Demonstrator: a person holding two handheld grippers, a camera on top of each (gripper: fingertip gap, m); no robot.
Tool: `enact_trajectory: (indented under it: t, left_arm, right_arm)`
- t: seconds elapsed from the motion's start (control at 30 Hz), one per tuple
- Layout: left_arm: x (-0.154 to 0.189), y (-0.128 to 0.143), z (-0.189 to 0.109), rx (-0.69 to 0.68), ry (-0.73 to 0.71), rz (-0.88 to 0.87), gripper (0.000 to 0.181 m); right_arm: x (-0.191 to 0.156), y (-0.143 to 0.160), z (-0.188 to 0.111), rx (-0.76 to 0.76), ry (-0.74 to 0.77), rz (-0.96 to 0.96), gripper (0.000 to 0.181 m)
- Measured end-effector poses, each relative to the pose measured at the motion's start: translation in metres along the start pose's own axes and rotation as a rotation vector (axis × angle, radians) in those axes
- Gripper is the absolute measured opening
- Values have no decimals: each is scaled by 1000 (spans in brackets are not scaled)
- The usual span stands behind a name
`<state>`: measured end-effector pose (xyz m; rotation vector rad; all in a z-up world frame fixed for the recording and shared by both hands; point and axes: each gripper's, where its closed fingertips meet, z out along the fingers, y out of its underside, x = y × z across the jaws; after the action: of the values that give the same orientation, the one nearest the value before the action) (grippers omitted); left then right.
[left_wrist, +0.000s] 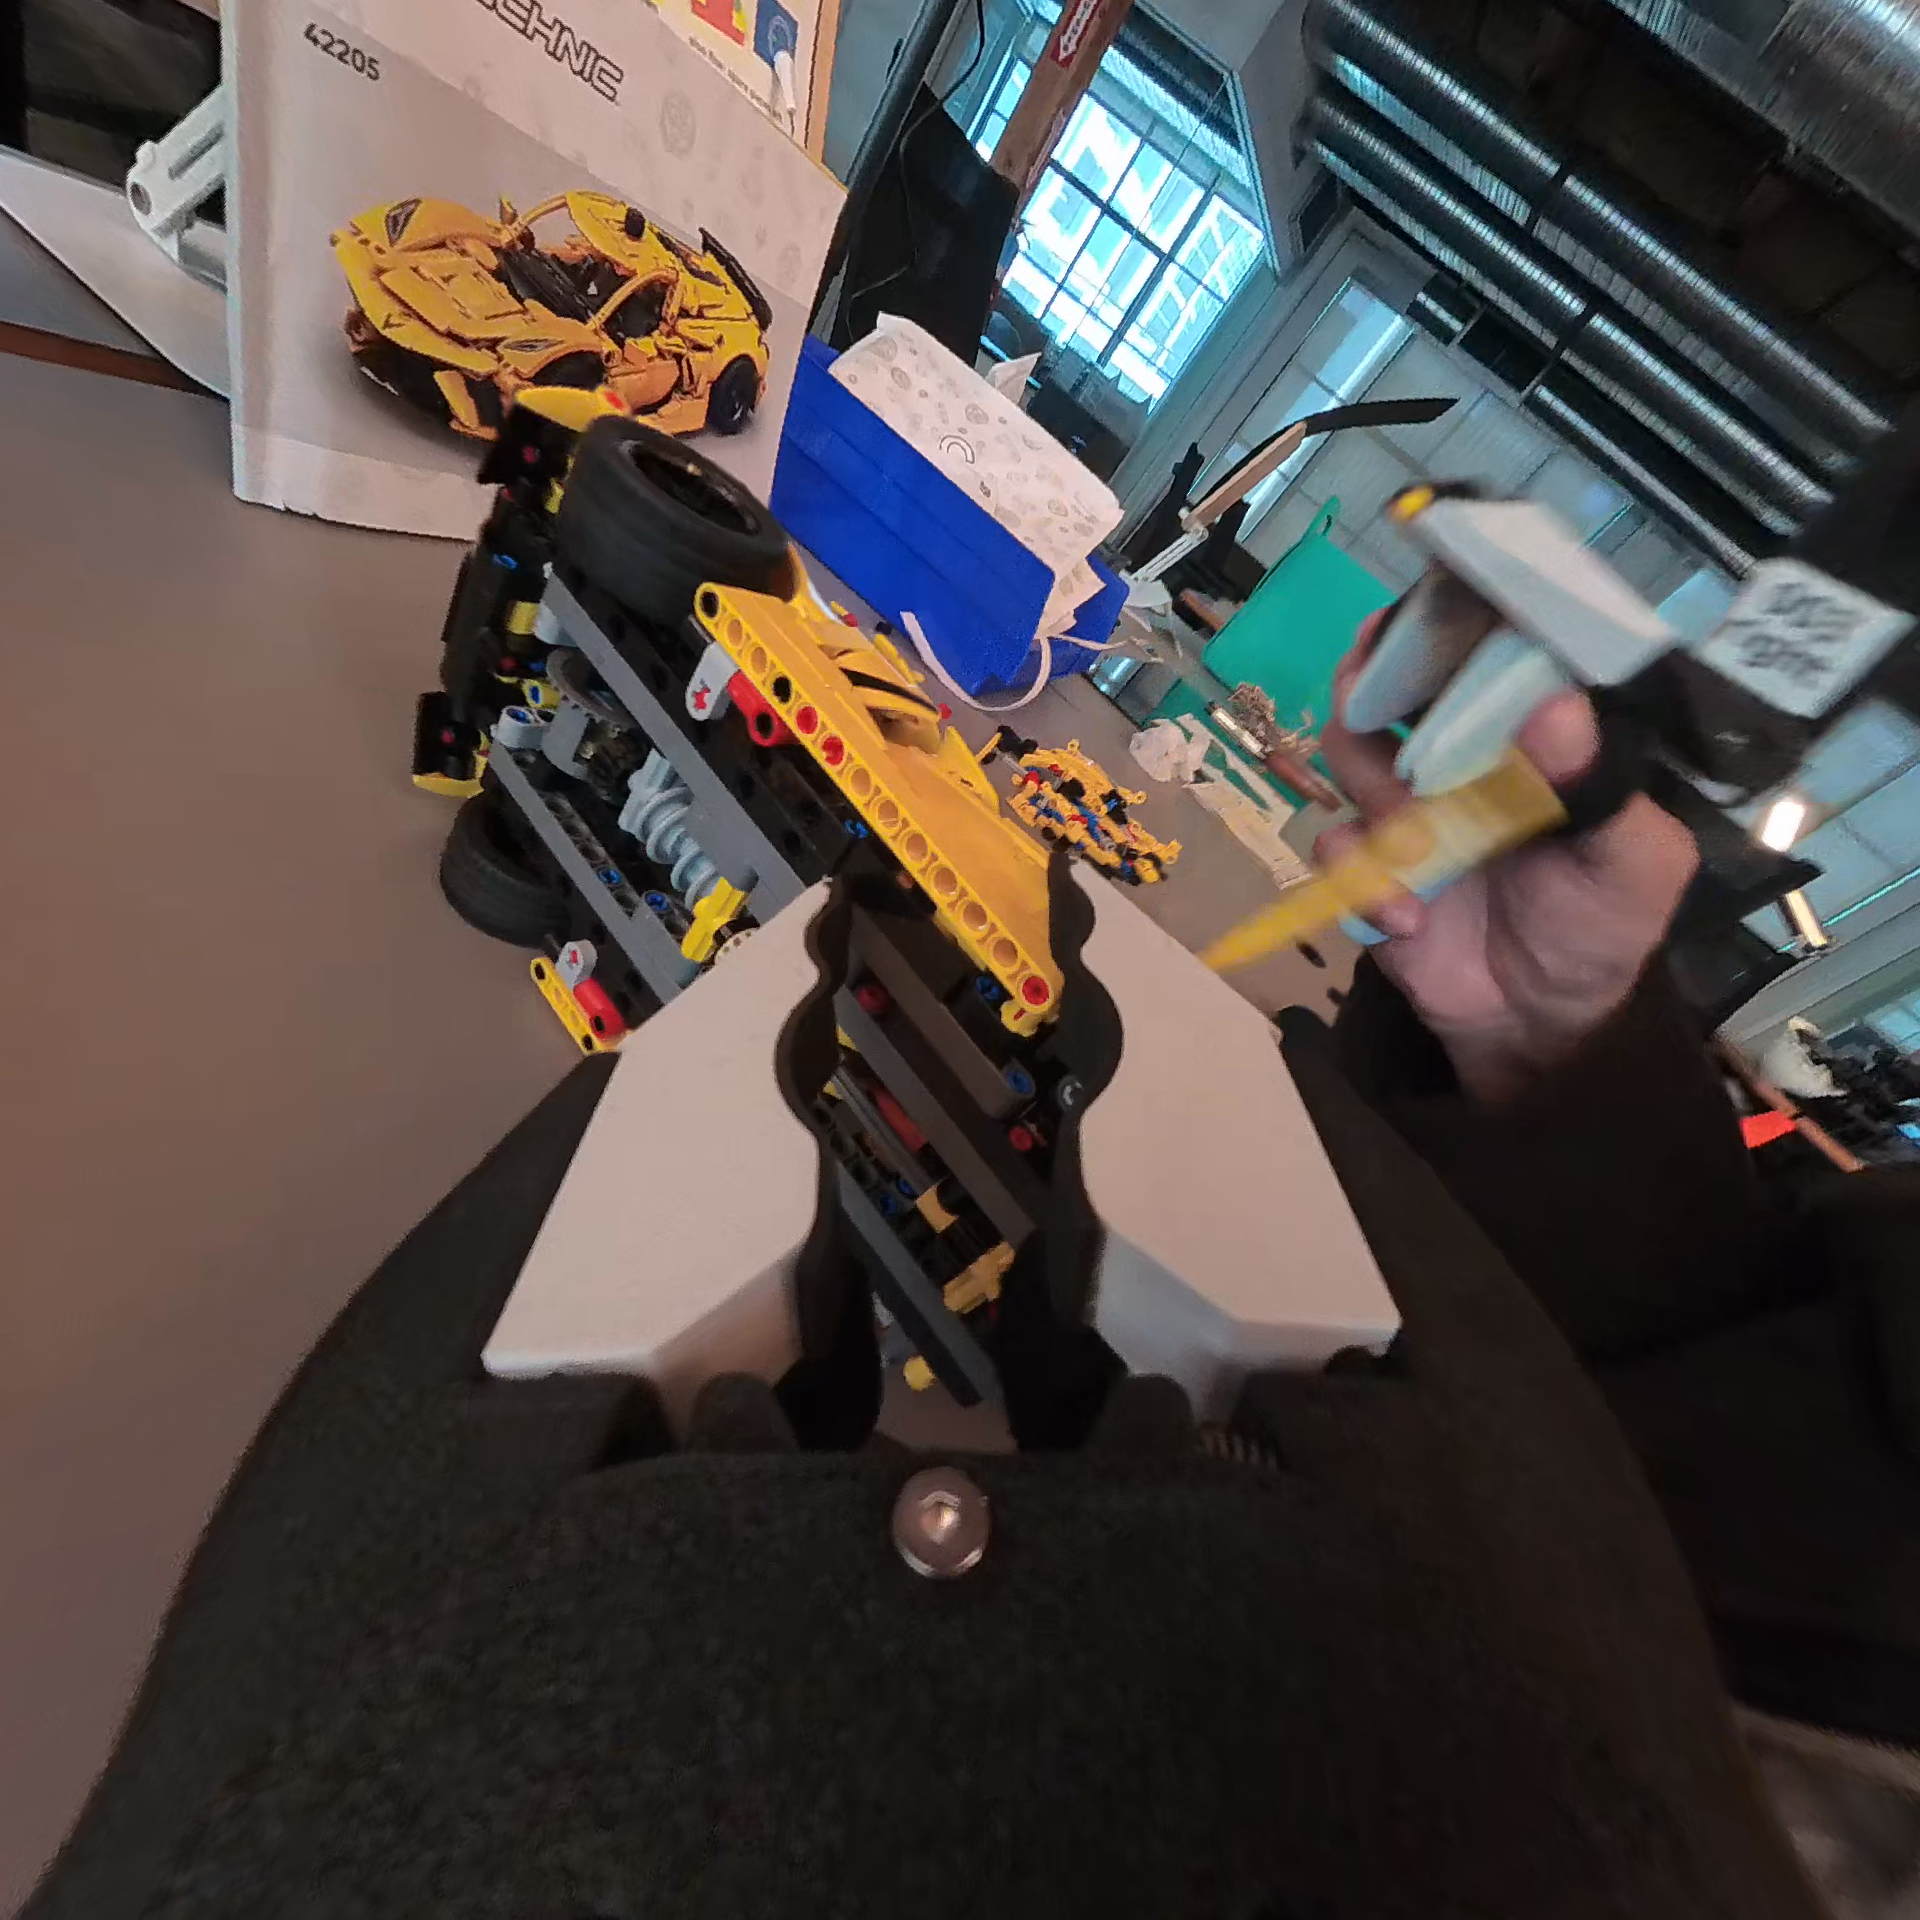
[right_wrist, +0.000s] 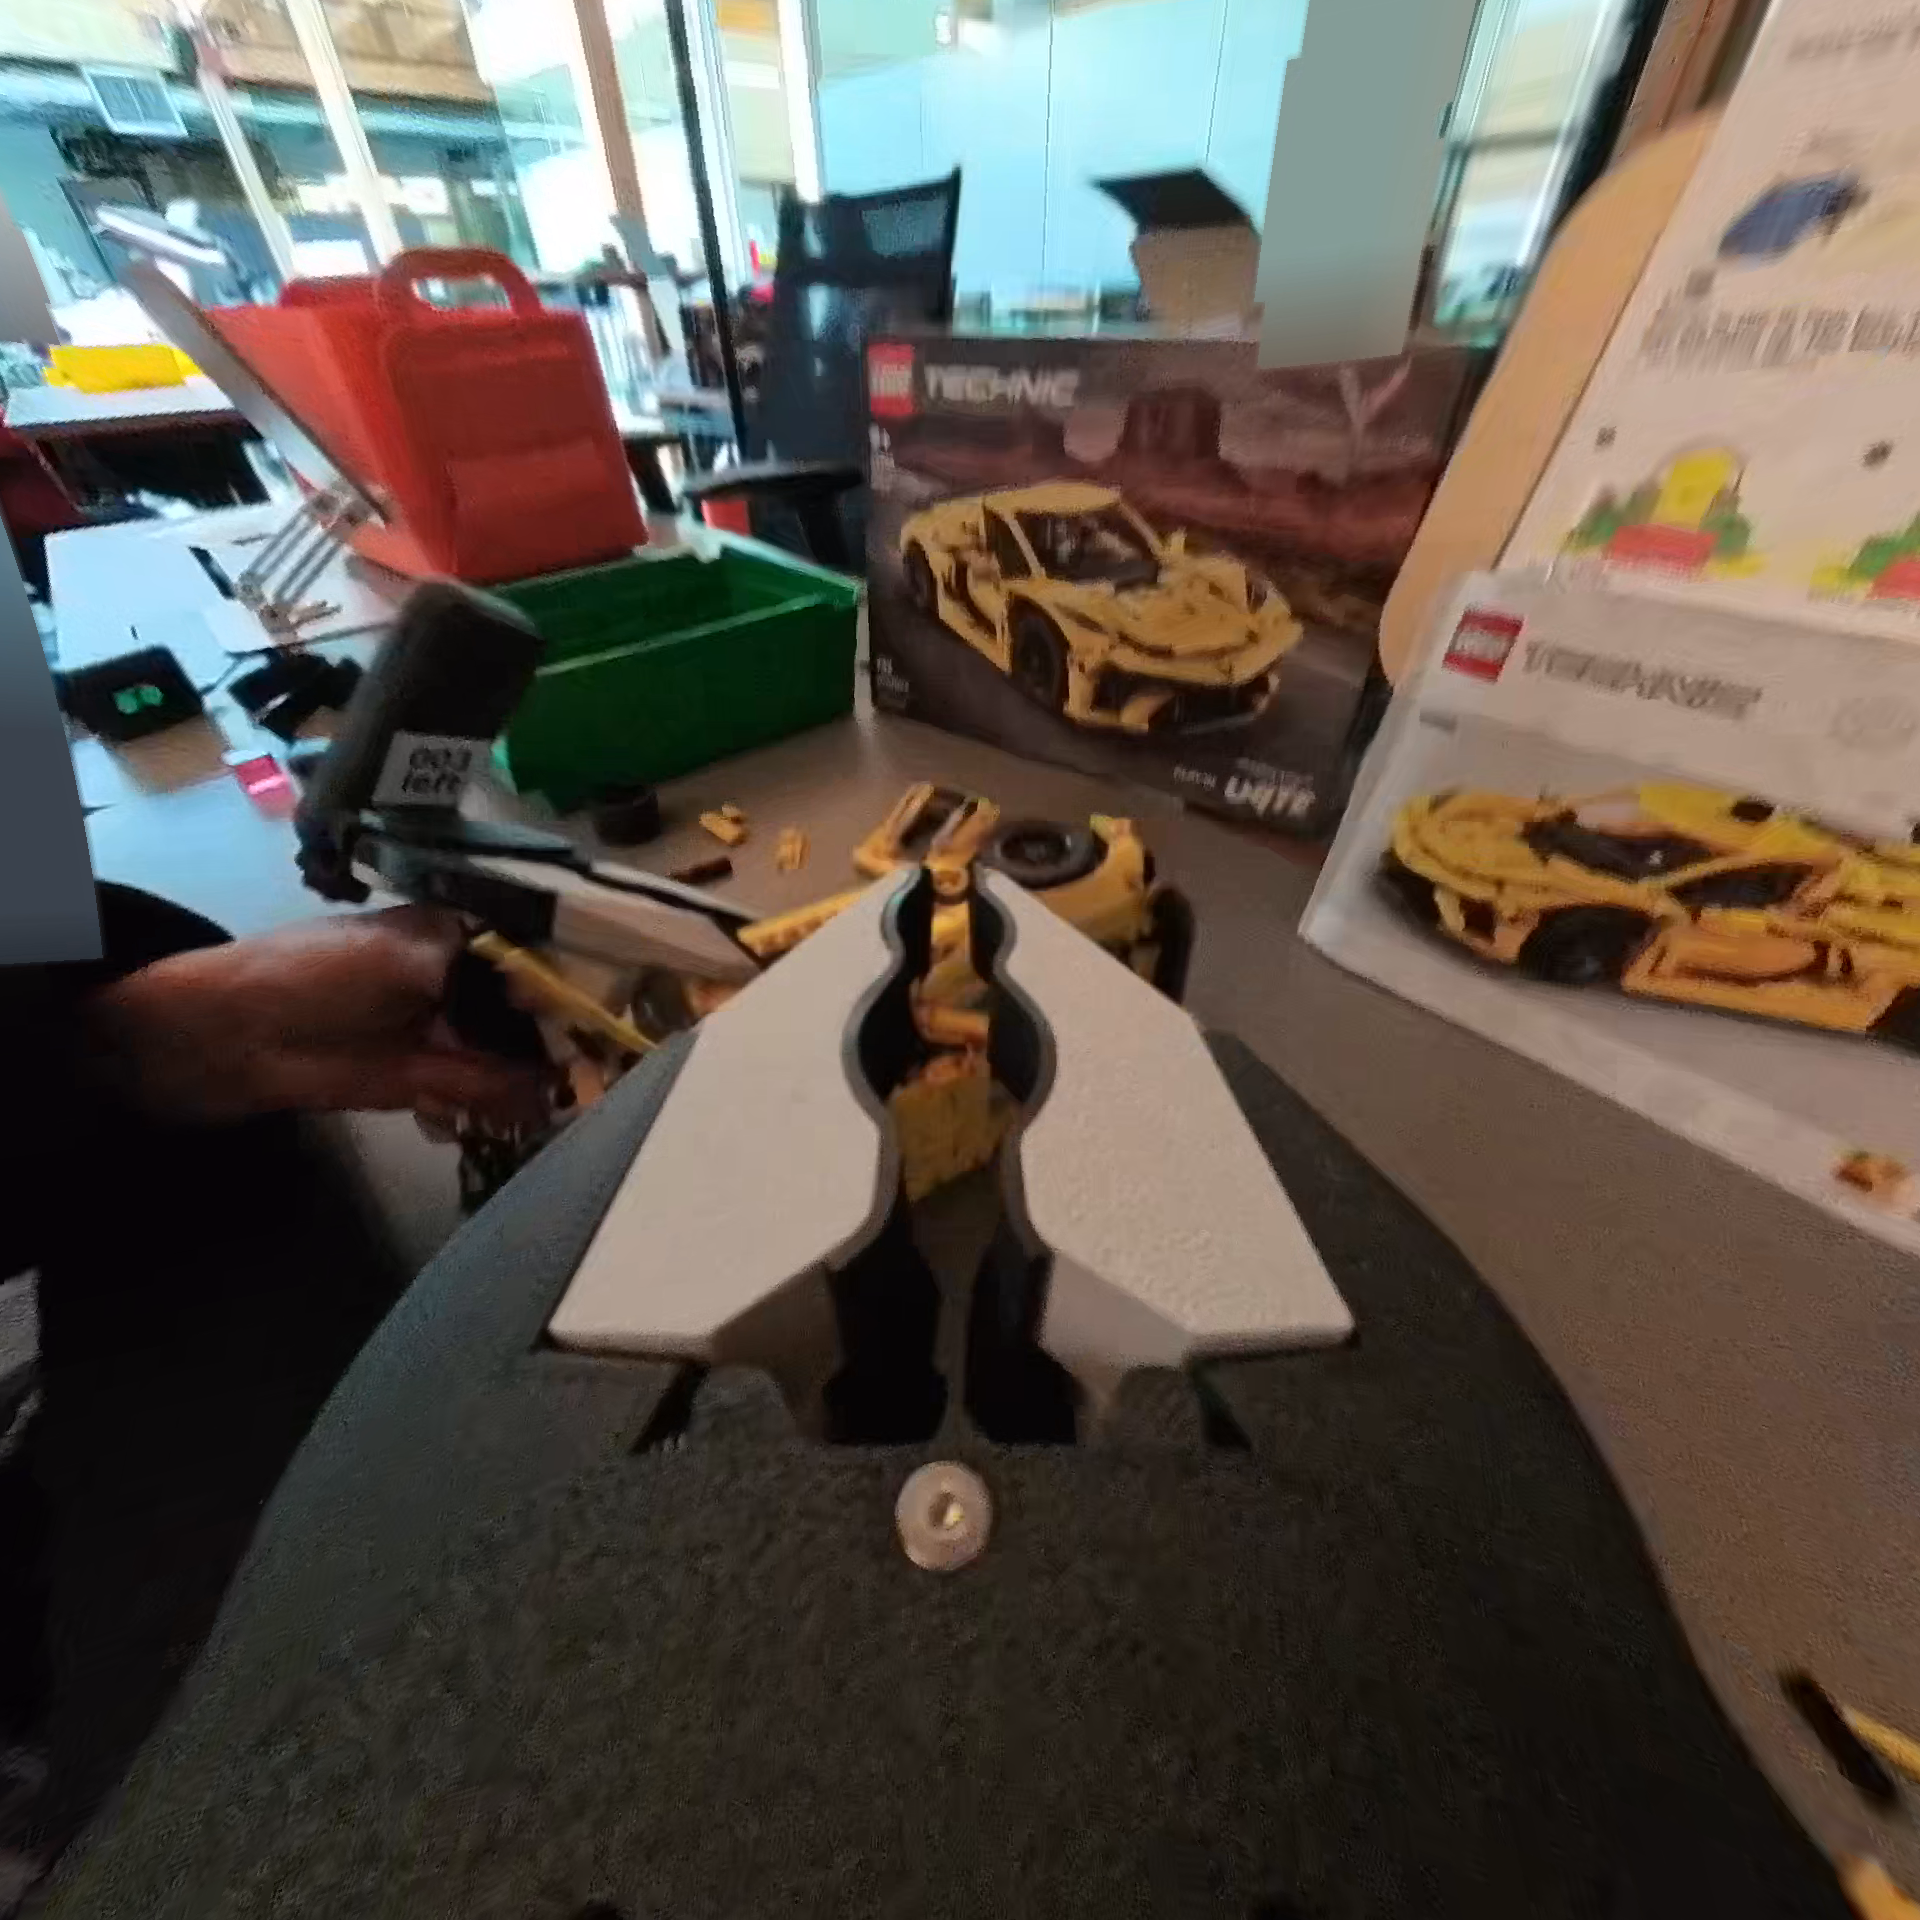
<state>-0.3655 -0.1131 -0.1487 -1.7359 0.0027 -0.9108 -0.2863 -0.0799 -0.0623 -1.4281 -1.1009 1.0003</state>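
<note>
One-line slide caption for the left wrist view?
Left gripper clamps the toy car chassis; right gripper holds a yellow piece alongside.

Left gripper (left_wrist: 940, 935) jaws around half-built yellow car model (left_wrist: 727, 748) over table (left_wrist: 208, 831).

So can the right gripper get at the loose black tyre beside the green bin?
Probably not: the right gripper is shut on a yellow piece, and the car model held by the left gripper lies between it and the tyre.
</note>
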Motion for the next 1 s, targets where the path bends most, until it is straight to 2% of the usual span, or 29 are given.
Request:
enact_trajectory:
  t: [0.07, 0.13, 0.23, 0.27, 0.33, 0.43, 0.5, 0.57, 0.6, 0.67, 0.73, 0.8, 0.87, 0.93, 1.0]
  left_arm:
    - [0, 0, 0, -4, 8, -10, 39]
    - [1, 0, 1, -5, 8, -6, 39]
    - [0, -1, 0, -5, -2, 1, 38]
    - [0, -1, -1, -3, -7, 14, 38]
    - [1, -2, -2, 1, -15, 48, 36]
    - [2, -3, -3, 5, -17, 76, 33]
    - [2, -3, -3, 4, -12, 71, 34]
    - [3, -3, -2, 1, -6, 67, 34]
    - [3, -3, -2, 1, -4, 67, 34]
    - [2, -3, -3, 1, -6, 73, 34]
    - [2, -3, -4, 3, -7, 77, 34]
    - [1, -4, -5, 3, -10, 87, 32]
    - [2, -6, -6, 6, -17, 107, 30]
    - [3, -14, -11, 49, -26, 134, 24]
    - [7, -29, -18, 132, -13, 152, 24]
  right_arm:
    - [7, 39, -5, -183, -42, 65, 6]
    - [-11, 80, -8, -306, -152, 118, 6]
    - [-16, 121, -12, -371, -157, 97, 6]
    - [-5, 133, -15, -417, -98, 47, 6]
    - [42, 158, -29, -556, 114, -100, 7]
    - [123, 157, -79, -659, 432, -335, 7]
    - [167, 158, -121, -682, 571, -262, 6]
    - [188, 170, -148, -674, 580, -39, 7]
    - [198, 174, -157, -664, 595, 24, 18]
    - [209, 180, -170, -667, 614, 47, 25]
    - [214, 173, -177, -641, 639, 7, 31]
    - [213, 158, -179, -579, 660, -26, 30]
    - [194, 144, -161, -530, 582, -19, 32]
    - [142, 128, -120, -484, 378, 3, 30]
    - [60, 124, -66, -468, 82, 22, 26]
